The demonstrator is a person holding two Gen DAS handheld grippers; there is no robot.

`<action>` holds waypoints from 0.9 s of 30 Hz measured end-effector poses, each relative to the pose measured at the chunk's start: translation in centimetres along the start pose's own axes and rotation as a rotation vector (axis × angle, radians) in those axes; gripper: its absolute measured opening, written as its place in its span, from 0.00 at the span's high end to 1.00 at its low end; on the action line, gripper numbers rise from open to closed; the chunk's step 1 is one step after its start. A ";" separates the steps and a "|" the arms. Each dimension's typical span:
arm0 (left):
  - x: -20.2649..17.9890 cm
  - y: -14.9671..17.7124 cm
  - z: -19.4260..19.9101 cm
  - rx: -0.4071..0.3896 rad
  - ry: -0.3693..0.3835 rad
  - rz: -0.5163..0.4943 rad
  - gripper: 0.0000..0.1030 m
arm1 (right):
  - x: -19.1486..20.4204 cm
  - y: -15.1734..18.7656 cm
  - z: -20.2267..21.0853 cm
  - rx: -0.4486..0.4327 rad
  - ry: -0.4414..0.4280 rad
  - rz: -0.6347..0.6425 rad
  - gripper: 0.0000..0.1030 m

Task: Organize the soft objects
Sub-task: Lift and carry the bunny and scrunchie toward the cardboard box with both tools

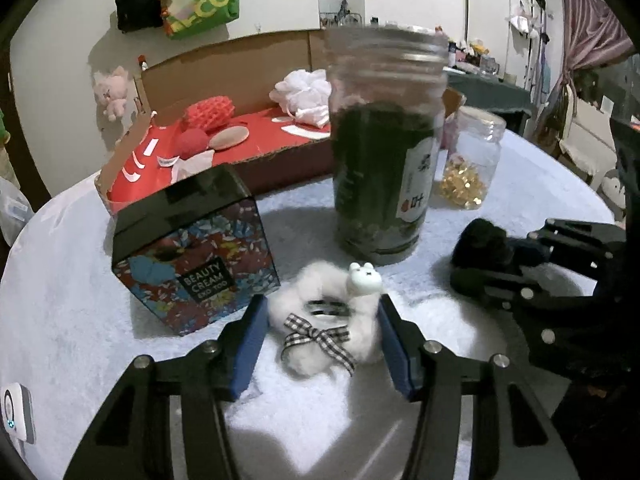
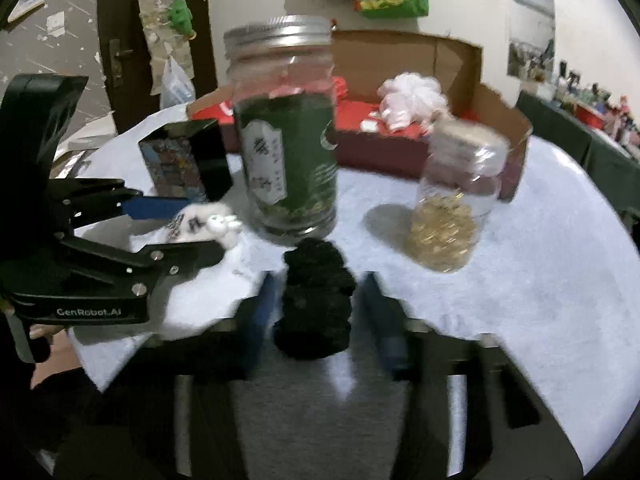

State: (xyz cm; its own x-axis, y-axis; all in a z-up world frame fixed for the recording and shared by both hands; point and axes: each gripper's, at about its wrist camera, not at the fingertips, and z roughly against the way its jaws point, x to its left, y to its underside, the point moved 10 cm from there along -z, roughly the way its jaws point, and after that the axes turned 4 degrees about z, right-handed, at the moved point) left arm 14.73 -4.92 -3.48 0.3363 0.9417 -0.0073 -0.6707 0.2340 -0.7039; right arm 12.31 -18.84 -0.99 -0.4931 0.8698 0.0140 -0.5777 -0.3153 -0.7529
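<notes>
My left hand-held gripper (image 1: 322, 344) is spread wide around the white fluffy scrunchie (image 1: 324, 322), which lies on the tabletop (image 1: 80, 320) between the blue pads (image 1: 248, 346); the pads stand just beside its sides, and I cannot tell whether they touch. The scrunchie carries a checked bow and a small white bear charm. My right hand-held gripper (image 2: 318, 316) is also parted, with the black scrunchie (image 2: 316, 300) lying between its fingers on the tabletop; this view is blurred, so contact is unclear. Just beyond the white scrunchie stands a tall jar of dark green leaves (image 1: 384, 152) with a metal lid, upright. To its left sits a flowered box marked BEAUTY CREAM (image 1: 192, 256), and to its right a smaller clear jar of golden capsules (image 1: 472, 160). Behind them is an open cardboard box (image 1: 240, 76) with a red lining, holding a white mesh pouf (image 1: 304, 96), a red netted sponge (image 1: 210, 114) and a red ball (image 1: 192, 142).
</notes>
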 end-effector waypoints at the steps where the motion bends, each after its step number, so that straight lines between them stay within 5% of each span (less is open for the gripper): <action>1: -0.2 -0.1 0.4 -0.008 0.013 0.003 0.45 | 0.2 -0.1 0.3 -0.012 0.001 0.015 0.76; 16: -1.2 -1.2 1.9 -0.048 0.024 -0.001 0.45 | 0.0 -1.7 1.9 -0.055 -0.022 -0.016 0.76; 27: 2.8 0.4 4.1 -0.069 -0.031 0.072 0.45 | -2.7 -0.5 2.7 -0.039 0.000 -0.076 0.76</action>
State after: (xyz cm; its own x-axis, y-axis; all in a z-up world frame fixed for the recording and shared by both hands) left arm 12.65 -1.23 -0.85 0.2680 0.9627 -0.0386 -0.6450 0.1495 -0.7494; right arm 12.12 -22.07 1.11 -0.4483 0.8910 0.0722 -0.5881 -0.2331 -0.7745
